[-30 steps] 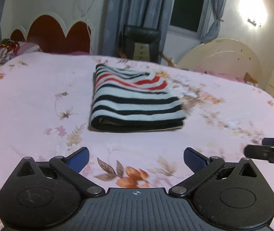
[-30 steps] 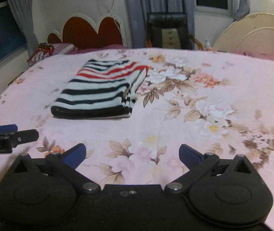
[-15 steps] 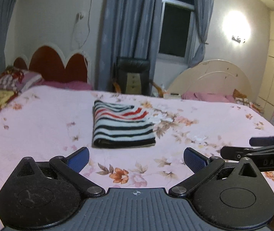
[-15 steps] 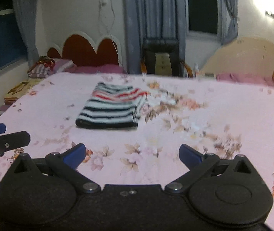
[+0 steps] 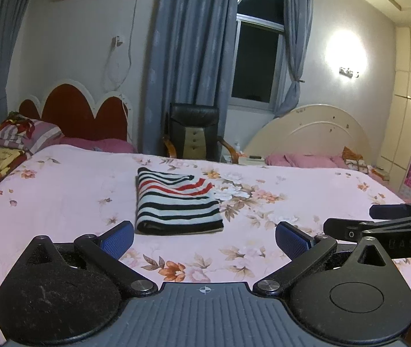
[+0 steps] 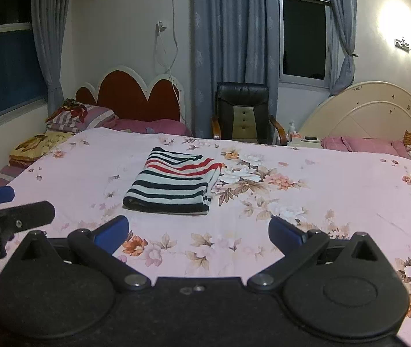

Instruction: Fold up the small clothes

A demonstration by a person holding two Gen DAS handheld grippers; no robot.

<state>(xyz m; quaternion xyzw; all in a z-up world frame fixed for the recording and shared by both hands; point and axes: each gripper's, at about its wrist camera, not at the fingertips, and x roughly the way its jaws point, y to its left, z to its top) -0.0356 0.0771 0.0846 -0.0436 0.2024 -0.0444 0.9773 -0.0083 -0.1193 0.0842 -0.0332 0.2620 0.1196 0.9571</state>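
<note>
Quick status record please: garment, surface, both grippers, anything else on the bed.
garment: striped cloth, folded into a flat rectangle, lying alone
surface: floral bedsheet
left gripper: open, empty, above the near edge of the bed, apart from the cloth
right gripper: open, empty, beside the left one
other: pillows at the far left corner
fold state: looks finished

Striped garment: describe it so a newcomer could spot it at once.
Look at the big bed under the pink floral sheet. Near its middle, away from the pillows, lies the striped garment, folded into a neat rectangle. It alone has black, white and red stripes.
</note>
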